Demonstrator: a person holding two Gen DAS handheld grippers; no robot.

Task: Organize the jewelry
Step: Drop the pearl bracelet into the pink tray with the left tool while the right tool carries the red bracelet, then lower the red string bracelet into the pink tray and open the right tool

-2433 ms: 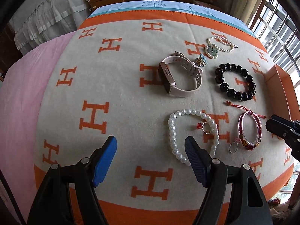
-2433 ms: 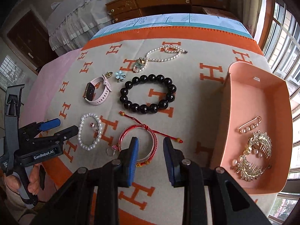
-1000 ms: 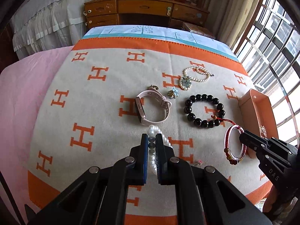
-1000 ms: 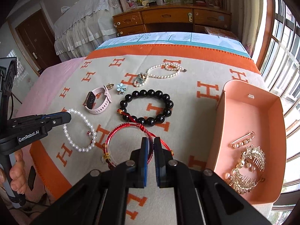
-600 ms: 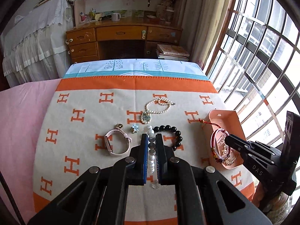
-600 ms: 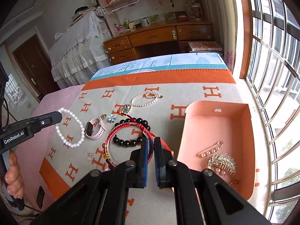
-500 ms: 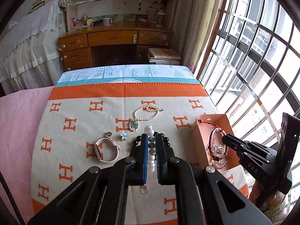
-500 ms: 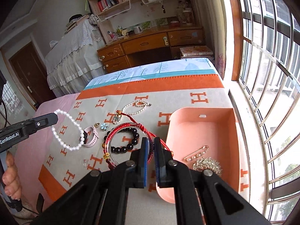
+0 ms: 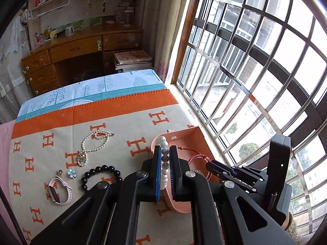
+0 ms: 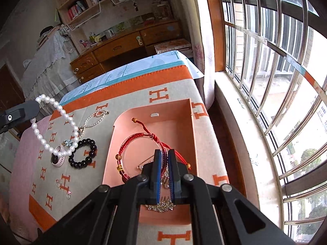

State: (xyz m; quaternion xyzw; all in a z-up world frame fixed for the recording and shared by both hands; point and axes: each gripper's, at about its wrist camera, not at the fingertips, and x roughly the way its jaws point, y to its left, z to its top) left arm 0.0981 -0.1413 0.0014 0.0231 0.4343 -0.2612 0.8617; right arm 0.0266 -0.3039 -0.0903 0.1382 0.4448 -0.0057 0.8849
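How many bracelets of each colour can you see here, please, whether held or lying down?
White pearl bracelet, in the left tongs: 1
Red cord bracelet, in the right tongs: 1
Black bead bracelet, lying loose: 1
Total: 3

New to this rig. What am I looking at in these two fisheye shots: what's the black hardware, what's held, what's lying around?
No robot: a person carries a handheld clamp in each hand, each with a camera looking along its jaws. The left gripper is shut on a white pearl bracelet. The right gripper is shut on a red cord bracelet, hanging over the orange tray. On the H-patterned blanket lie a black bead bracelet, a pink watch and a pearl necklace.
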